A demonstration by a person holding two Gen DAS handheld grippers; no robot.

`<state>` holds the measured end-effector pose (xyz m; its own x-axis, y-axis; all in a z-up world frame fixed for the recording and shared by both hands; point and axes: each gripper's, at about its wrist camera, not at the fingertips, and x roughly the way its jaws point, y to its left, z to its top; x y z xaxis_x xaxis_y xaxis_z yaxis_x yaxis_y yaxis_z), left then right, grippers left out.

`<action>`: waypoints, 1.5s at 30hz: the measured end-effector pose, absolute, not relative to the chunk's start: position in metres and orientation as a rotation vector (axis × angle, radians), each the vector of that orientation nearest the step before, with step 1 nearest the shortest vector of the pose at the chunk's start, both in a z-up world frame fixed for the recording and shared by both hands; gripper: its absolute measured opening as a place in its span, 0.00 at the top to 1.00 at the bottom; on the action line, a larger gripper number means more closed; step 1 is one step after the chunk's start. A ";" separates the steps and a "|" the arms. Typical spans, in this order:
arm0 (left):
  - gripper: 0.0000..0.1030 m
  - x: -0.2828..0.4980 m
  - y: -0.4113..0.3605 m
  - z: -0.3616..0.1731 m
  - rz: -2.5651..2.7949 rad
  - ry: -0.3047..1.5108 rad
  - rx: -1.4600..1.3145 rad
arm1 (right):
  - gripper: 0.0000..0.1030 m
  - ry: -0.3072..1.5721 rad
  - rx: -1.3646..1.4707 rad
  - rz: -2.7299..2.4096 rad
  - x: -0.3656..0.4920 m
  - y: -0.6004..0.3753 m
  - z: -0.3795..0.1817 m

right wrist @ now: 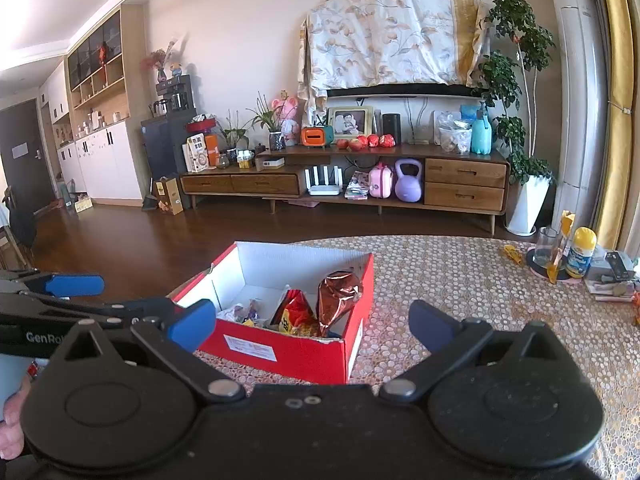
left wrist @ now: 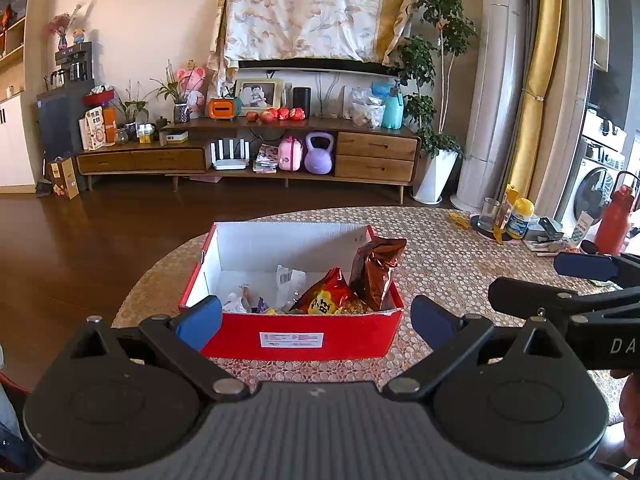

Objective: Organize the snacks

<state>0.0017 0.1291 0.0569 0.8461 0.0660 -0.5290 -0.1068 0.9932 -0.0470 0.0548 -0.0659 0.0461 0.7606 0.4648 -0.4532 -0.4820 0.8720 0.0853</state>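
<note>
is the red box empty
No, the red box already holds several snack bags, including a brown foil bag standing at its right side.

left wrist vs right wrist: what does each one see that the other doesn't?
Only the left wrist view shows the red bottle at the table's right end and a washing machine behind it. Only the right wrist view shows the dark door and the white wall cabinets at far left. Both show the red box holding a copper foil bag and a red snack bag, with the left tongs and right tongs open and empty.
</note>
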 end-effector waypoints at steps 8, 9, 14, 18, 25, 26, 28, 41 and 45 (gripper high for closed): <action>0.02 0.001 0.128 0.056 0.088 0.558 -0.080 | 0.00 0.484 -0.037 0.515 0.055 -0.066 0.046; 0.02 0.001 0.128 0.056 0.089 0.558 -0.080 | 0.00 0.484 -0.037 0.515 0.055 -0.066 0.046; 0.02 0.000 0.129 0.056 0.085 0.555 -0.082 | 0.00 0.485 -0.035 0.516 0.055 -0.067 0.047; 0.02 0.000 0.129 0.056 0.084 0.555 -0.086 | 0.00 0.488 -0.036 0.514 0.053 -0.066 0.044; 0.02 0.000 0.129 0.056 0.085 0.556 -0.084 | 0.00 0.488 -0.036 0.513 0.053 -0.067 0.045; 0.02 0.000 0.129 0.056 0.085 0.556 -0.085 | 0.00 0.489 -0.035 0.512 0.052 -0.067 0.043; 0.02 0.000 0.129 0.056 0.085 0.556 -0.084 | 0.00 0.490 -0.036 0.513 0.052 -0.066 0.042; 0.02 0.000 0.130 0.056 0.086 0.555 -0.083 | 0.00 0.492 -0.035 0.511 0.052 -0.067 0.041; 0.02 0.000 0.130 0.054 0.092 0.554 -0.089 | 0.00 0.493 -0.035 0.508 0.052 -0.066 0.039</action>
<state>-0.0002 0.1302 0.0537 0.8464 0.0630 -0.5287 -0.1109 0.9921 -0.0593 0.0516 -0.0664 0.0390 0.7597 0.4584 -0.4612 -0.4750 0.8756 0.0877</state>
